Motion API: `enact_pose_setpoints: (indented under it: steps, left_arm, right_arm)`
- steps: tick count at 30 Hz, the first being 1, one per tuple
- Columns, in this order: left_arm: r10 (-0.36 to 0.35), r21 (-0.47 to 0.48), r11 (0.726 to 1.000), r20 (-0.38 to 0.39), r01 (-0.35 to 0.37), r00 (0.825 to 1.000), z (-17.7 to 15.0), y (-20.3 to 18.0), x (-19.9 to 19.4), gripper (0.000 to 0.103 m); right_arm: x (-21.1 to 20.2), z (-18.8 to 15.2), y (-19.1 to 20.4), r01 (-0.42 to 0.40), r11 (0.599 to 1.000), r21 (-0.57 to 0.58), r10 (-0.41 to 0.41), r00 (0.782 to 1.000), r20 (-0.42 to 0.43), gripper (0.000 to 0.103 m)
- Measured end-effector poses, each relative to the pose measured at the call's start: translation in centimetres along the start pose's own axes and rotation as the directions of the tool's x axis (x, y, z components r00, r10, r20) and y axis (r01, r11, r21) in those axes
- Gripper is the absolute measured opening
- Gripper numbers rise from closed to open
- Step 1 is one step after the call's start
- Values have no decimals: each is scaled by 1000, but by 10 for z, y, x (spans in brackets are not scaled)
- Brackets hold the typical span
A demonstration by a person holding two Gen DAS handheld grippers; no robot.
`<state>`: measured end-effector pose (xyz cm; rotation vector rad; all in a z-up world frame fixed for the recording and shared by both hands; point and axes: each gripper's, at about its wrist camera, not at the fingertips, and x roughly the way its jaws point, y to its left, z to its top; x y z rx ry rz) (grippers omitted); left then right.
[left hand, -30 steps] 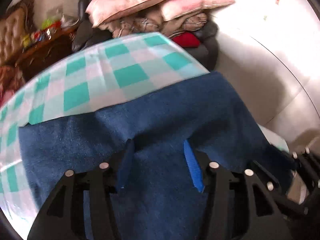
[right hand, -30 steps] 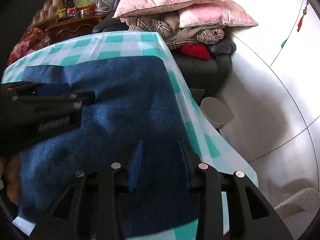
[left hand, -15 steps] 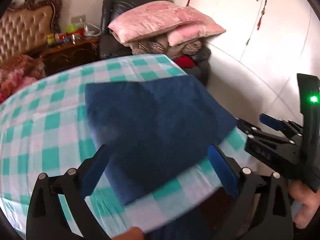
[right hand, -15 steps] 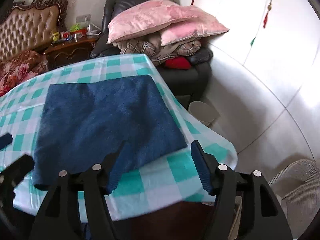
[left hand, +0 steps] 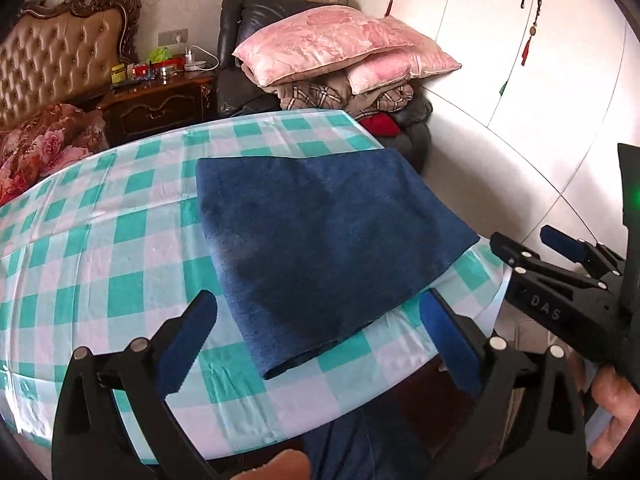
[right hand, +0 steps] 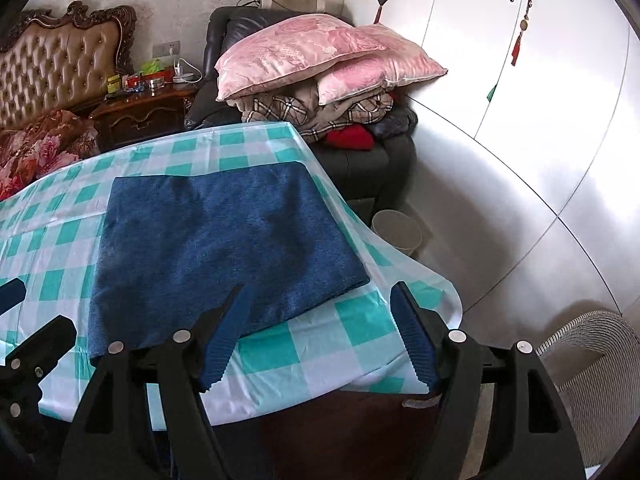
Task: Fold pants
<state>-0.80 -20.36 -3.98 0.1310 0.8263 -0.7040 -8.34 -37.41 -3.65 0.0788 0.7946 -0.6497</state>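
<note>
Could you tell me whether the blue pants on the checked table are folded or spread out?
Folded: the blue pants lie as one compact rectangle with a doubled edge nearest the camera.

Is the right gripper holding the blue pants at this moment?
No, the right gripper has opening jaws with nothing between them, and the folded blue pants lie flat on the checked tablecloth.
</note>
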Motion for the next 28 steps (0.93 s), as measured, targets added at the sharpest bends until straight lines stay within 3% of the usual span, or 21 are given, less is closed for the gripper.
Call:
enact_pose_setpoints:
  steps: [19,28]
  left_arm:
    - [-5,29,1000,20,4,1000,9,-10,9,101]
    - [-51,13,999,17,51,999,6,-2,10,101]
  right_arm:
    - [7,1,2,-7,1000,-5,7,1000,-10,70]
    - [12,-1,-4,-14,1000,9,14,1000,-16,74]
